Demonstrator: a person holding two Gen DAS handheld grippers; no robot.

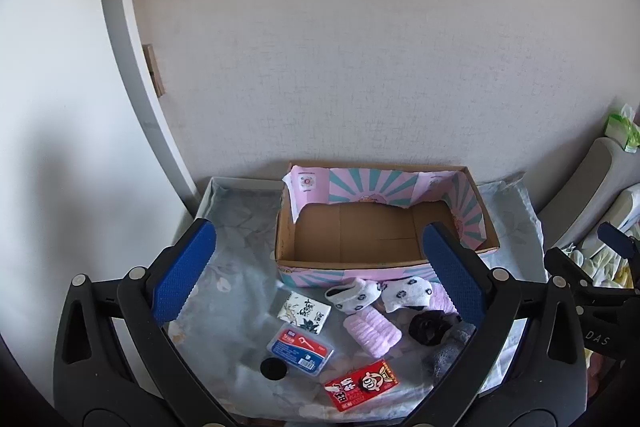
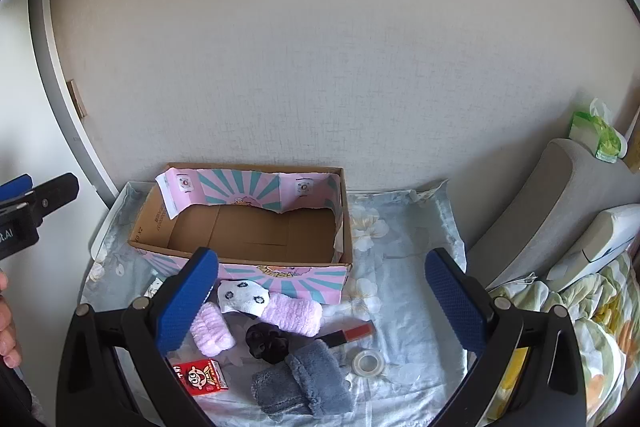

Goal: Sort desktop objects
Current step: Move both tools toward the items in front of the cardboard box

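1. Your cardboard box [image 2: 240, 231] is the landmark: it sits open-topped against the wall on the cloth-covered table [image 2: 400, 291], its inside bare brown board, its outer face pink with teal rays.
2. Your left gripper [image 1: 320, 267] hovers above the clutter in front of the box, its blue pads [image 1: 184, 271] spread wide and holding nothing, touching nothing.
3. Your right gripper [image 2: 320, 287] hangs the same way, fingers released and far apart, nothing between them. The bare cloth right of the box lies under its right finger.
4. Everything to sort lies in front of the box. A grey fleece sock [image 2: 304, 383] is farthest from the box front, near the table's front edge.
5. A white spotted sock with a lilac cuff [image 2: 272, 303] lies just in front of the box; a second spotted sock [image 1: 352, 293] sits beside it.
6. A pink ribbed band [image 1: 372, 333] and a black scrunchie [image 2: 267, 341] lie in front of the socks.
7. A red snack box [image 1: 362, 385] with a cartoon face and Chinese writing is nearest the front edge.
8. A floss-pick case [image 1: 300, 349] with a red and blue label sits left of the band, a black round cap [image 1: 273, 367] touching its corner.
9. A small floral notepad [image 1: 304, 313] reads "Book".
10. A red lipstick [image 2: 352, 333] and a clear tape roll [image 2: 368, 363] lie in front of the box's right end.
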